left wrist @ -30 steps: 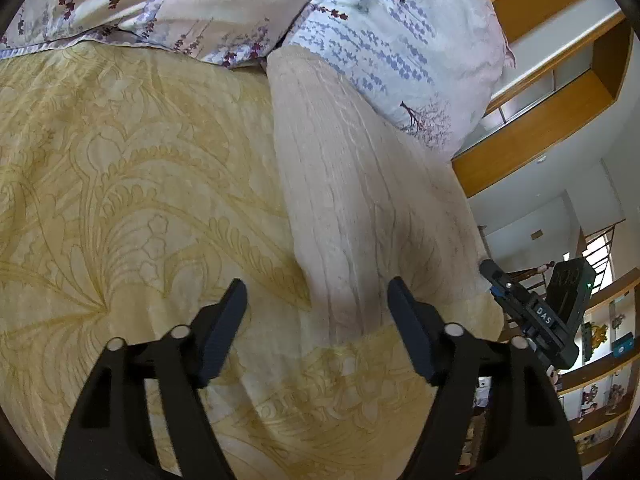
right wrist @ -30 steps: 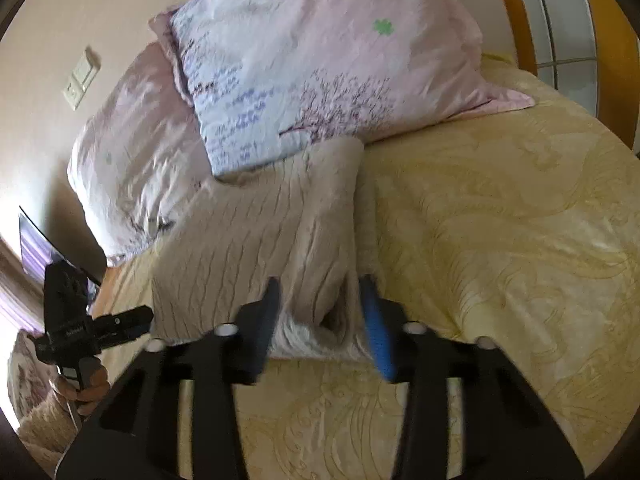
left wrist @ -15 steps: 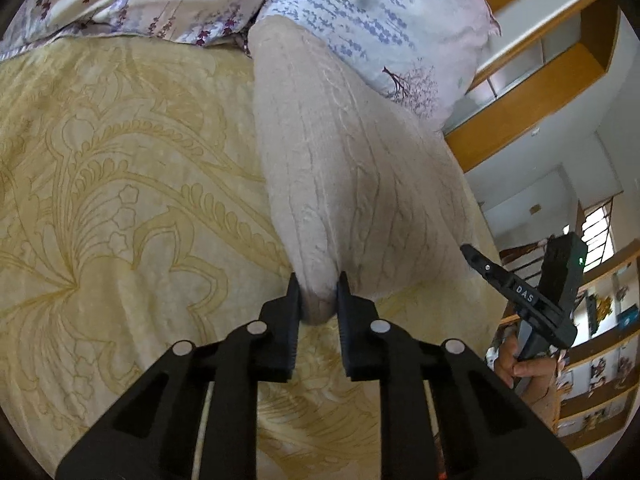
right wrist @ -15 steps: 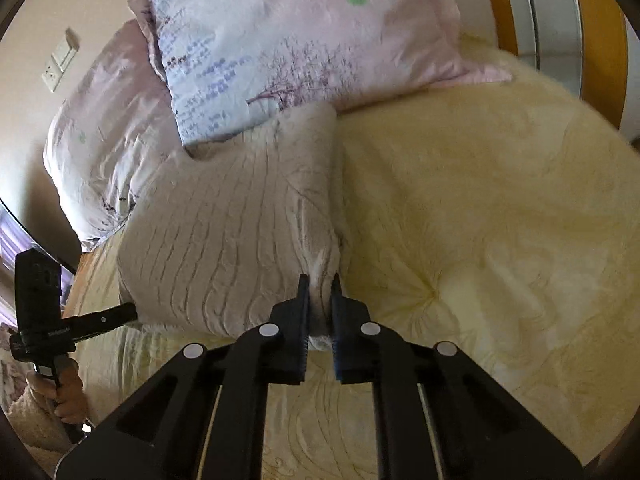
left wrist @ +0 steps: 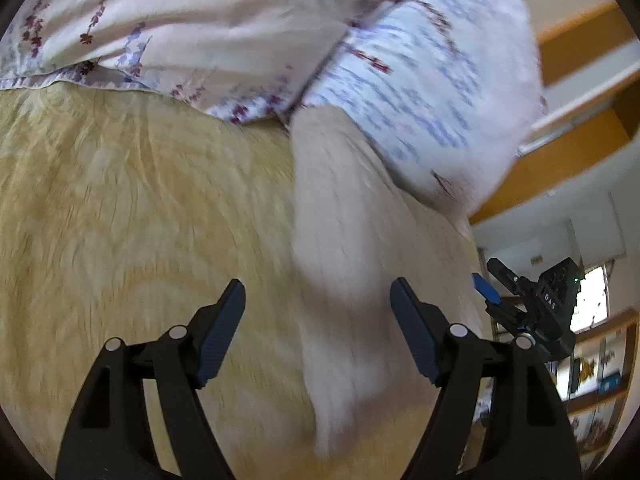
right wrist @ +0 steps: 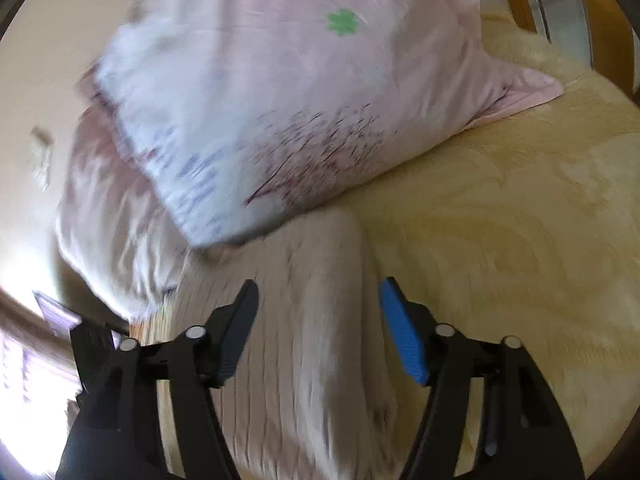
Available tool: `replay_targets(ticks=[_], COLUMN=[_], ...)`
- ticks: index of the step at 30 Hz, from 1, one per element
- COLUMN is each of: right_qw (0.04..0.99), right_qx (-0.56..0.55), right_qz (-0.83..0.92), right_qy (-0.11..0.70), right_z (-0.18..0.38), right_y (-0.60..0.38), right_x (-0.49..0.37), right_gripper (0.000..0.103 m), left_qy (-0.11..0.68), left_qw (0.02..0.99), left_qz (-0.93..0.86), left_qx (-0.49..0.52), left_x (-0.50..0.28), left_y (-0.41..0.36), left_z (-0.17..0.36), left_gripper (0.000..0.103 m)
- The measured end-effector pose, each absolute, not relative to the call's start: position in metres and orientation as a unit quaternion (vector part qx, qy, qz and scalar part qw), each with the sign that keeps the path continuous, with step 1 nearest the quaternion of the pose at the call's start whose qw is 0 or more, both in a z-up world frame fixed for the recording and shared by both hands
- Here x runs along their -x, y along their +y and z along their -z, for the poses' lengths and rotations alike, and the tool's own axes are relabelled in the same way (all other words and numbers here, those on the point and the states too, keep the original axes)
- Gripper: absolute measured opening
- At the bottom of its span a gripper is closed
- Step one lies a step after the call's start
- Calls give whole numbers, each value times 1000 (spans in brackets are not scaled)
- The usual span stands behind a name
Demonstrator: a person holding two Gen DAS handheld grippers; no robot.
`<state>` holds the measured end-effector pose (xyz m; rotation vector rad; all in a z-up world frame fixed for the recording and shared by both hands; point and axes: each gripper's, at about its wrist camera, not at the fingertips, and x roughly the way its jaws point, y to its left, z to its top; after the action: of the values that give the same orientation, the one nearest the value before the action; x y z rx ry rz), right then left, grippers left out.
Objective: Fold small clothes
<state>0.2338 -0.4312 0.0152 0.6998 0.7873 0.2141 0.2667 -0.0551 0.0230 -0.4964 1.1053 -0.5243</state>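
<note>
Yellow damask bedspread [left wrist: 120, 208] covers the bed, with two floral pillows, pink and white with purple sprigs [right wrist: 280, 92], propped at its head and wooden shelving off to one side. On it lies the cream cable-knit garment [left wrist: 340, 240], already gathered into a long, narrow folded shape.

Its long axis runs from the pillows toward the person, so each pair of tongs looks straight down its length. In the left wrist view the left tongs [left wrist: 318, 320] stand wide apart, empty, with the garment's near end between and just ahead of the two fingers, somewhat nearer the right-hand finger. In the right wrist view the right tongs [right wrist: 318, 320] are likewise spread wide and hold nothing; the knit passes between the fingers, its thicker folded edge toward the blue-padded one. Both views are blurred, so whether any finger touches the cloth cannot be told. Neither hand looks clearly nearer: each sits at the garment's near end, on opposite corners, the right tongs also showing at the right edge of the left view.

Judging from this, the next fold would carry the near end away toward the pillows, across the short axis. No containers show.
</note>
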Motion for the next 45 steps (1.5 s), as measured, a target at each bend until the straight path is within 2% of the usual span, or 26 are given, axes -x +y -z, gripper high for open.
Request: replay_targets(ticks=[3, 6, 7, 13, 19, 21, 22, 23, 25, 26, 30, 32, 36, 41, 42, 45], right_qw=[849, 842, 849, 914, 888, 883, 883, 883, 883, 884, 877, 885, 909, 906, 909, 923], right_qx=[-335, -338, -327, -264, -252, -263, -271, -277, -285, -287, -292, -270, -246, -205, -204, -198], right_qz=[-98, -110, -119, -100, -37, -39, -45, -49, -57, -65, -101, -95, -43, 2, 7, 16], right_qy=[396, 406, 399, 292, 383, 386, 381, 376, 368, 362, 368, 367, 333, 371, 364, 331], right_z=[-7, 0, -1, -40, 2, 3, 0, -4, -8, -9, 0, 3, -6, 7, 3, -15], right_y=[-431, -424, -419, -413, -416, -418, -420, -423, -427, -428, -422, -411, -412, -409, -409, -405], right_x=[-260, -272, -270, -227, -259, -257, -253, -245, -228, -216, -187, -180, -173, -182, -179, -160], right_gripper=[57, 25, 11, 9, 10, 13, 19, 33, 53, 53, 52, 12, 10, 11, 13, 30], left_qy=[516, 515, 514, 510, 509, 507, 506, 504, 501, 501, 501, 501, 496, 488, 487, 485], left_qw=[784, 783, 783, 786, 788, 788, 790, 792, 795, 795, 796, 799, 810, 827, 829, 833], left_qz=[238, 235, 234, 240, 252, 258, 262, 264, 270, 275, 288, 290, 284, 266, 263, 257], left_qx=[248, 259, 261, 255, 238, 233, 227, 222, 209, 205, 181, 166, 133, 88, 82, 67], left_x=[-284, -296, -299, -293, -280, -274, -271, -266, -256, -251, -232, -225, -212, -205, -204, -202], left_y=[-57, -61, -62, -63, -72, -72, -72, -71, -70, -70, -75, -81, -93, -105, -106, -106], left_z=[-18, -15, -15, -16, -19, -23, -25, -27, -30, -30, -29, -29, -30, -31, -30, -31], left_gripper=[76, 76, 76, 75, 75, 75, 75, 75, 75, 75, 75, 75, 76, 76, 76, 76])
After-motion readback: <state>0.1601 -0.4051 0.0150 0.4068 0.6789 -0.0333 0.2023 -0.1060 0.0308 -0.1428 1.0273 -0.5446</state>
